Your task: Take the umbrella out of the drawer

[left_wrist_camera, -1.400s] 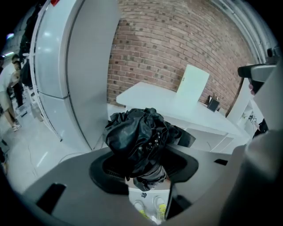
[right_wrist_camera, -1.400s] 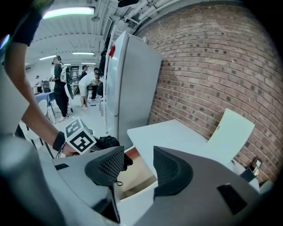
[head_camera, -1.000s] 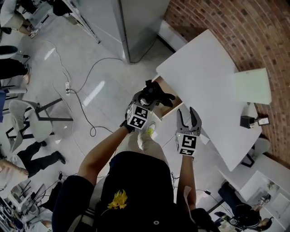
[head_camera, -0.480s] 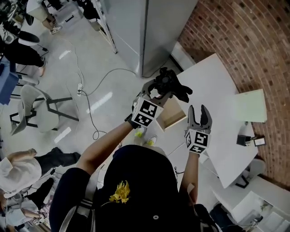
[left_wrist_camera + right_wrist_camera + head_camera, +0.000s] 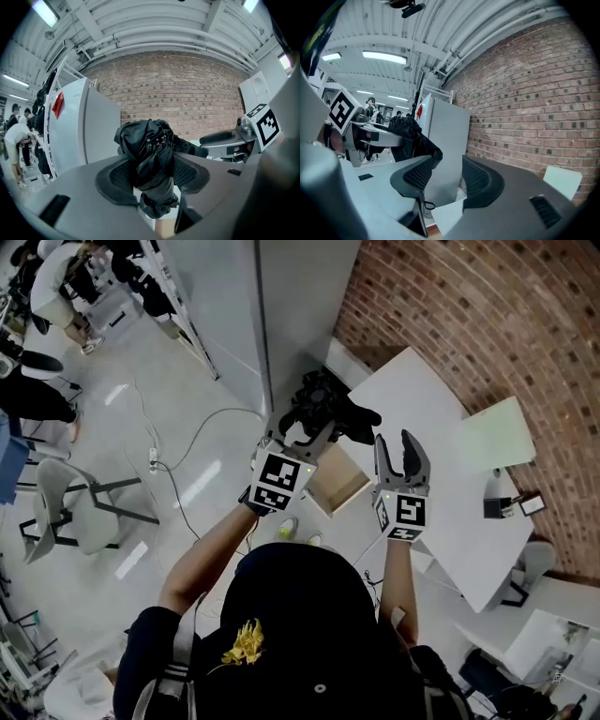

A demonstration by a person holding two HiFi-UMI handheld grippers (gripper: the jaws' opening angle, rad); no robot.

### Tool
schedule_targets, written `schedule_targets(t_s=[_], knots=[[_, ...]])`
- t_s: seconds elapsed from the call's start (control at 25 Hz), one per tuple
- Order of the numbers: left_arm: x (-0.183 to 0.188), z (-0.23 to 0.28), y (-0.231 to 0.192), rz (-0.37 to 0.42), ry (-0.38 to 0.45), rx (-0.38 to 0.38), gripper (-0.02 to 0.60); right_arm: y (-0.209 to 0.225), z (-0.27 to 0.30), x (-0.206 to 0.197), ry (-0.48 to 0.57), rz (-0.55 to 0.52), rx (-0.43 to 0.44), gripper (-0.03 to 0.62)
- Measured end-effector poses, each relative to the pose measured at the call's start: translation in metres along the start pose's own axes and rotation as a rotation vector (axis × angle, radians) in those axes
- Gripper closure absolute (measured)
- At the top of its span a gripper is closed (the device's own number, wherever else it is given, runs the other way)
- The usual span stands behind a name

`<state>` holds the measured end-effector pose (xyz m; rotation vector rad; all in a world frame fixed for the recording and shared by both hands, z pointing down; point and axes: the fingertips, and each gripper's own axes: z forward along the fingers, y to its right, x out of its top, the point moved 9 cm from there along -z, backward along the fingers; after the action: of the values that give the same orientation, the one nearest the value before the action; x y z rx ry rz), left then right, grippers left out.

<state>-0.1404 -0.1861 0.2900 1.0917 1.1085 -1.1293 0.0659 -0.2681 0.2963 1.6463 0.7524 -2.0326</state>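
Worktop (image 5: pixel 427 442) is mostly bare; only a pale green panel (image 5: pixel 495 433) and a small dark device (image 5: pixel 497 506) sit on its brick wall (image 5: pixel 487 324) side. Tall grey cabinet (image 5: pixel 281 315) blocks just beyond the open drawer (image 5: pixel 339 481). Floor to the left is open apart from a cable (image 5: pixel 183 409) and a chair (image 5: pixel 70 512).

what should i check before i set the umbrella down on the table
1. Umbrella clamped in left tongs: ok.
2. Umbrella out of the drawer: ok, held above it.
3. Right tongs empty, jaws apart: ok.
4. Bare space on the table beside the tongs: ok.
5. Drawer shut: not ok, it stands open.
6. Umbrella strap fastened: cannot tell; the folds look bunched.
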Motion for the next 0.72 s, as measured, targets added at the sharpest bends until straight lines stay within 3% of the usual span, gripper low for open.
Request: schedule_targets(t_s=[0.28, 0.48, 0.72], knots=[[0.012, -0.004, 0.018, 0.015, 0.015, -0.032, 0.360, 0.004, -0.012, 0.006, 0.018, 0.002, -0.009, 0.382], [0.021, -0.008, 0.027, 0.025, 0.041, -0.047, 0.362, 0.006, -0.024, 0.009, 0.058, -0.002, -0.020, 0.455], [0.023, -0.005, 0.031, 0.025, 0.047, -0.066, 0.362, 0.008, -0.035, 0.012, 0.074, -0.008, -0.042, 0.487]])
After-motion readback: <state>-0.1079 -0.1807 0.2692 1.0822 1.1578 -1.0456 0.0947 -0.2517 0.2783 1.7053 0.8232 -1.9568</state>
